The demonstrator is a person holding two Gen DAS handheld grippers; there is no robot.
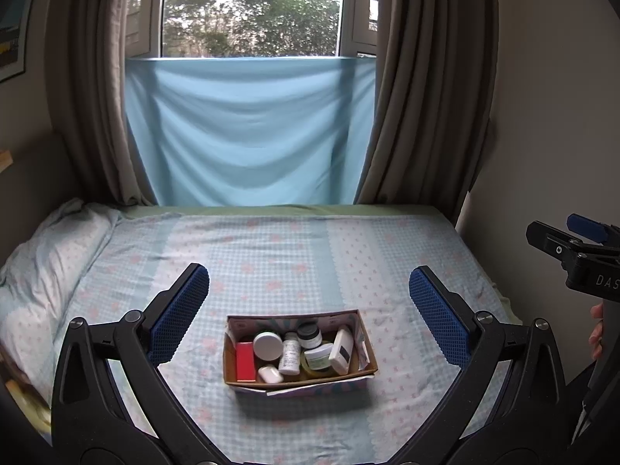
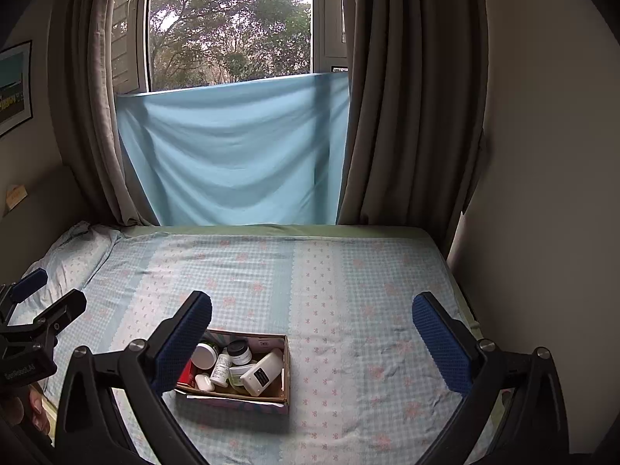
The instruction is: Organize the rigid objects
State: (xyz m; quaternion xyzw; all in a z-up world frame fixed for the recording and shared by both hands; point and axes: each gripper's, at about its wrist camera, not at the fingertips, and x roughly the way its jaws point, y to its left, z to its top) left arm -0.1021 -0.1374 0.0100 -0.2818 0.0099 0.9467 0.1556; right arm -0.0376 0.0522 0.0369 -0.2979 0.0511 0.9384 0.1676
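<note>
A small cardboard box (image 1: 366,352) (image 2: 286,364) sits on the bed near the front edge. Inside lie a red packet (image 1: 245,360), a white-lidded jar (image 1: 267,345), a white pill bottle (image 1: 290,356), a dark-lidded jar (image 1: 309,335), a green jar (image 1: 318,356) and a white flat bottle (image 1: 341,350) (image 2: 263,372). My left gripper (image 1: 309,290) hovers open above and in front of the box, fingers far apart, nothing between them. My right gripper (image 2: 312,317) is open too, to the right of the box, its left finger (image 2: 182,345) overlapping the box's left end.
The bed (image 1: 294,255) carries a pale blue checked sheet, with a pillow (image 1: 50,263) at the left. A blue cloth (image 1: 248,128) hangs under the window between grey curtains (image 1: 418,97). A wall (image 2: 542,193) borders the bed on the right. A person's fingers (image 1: 596,333) show at the edge.
</note>
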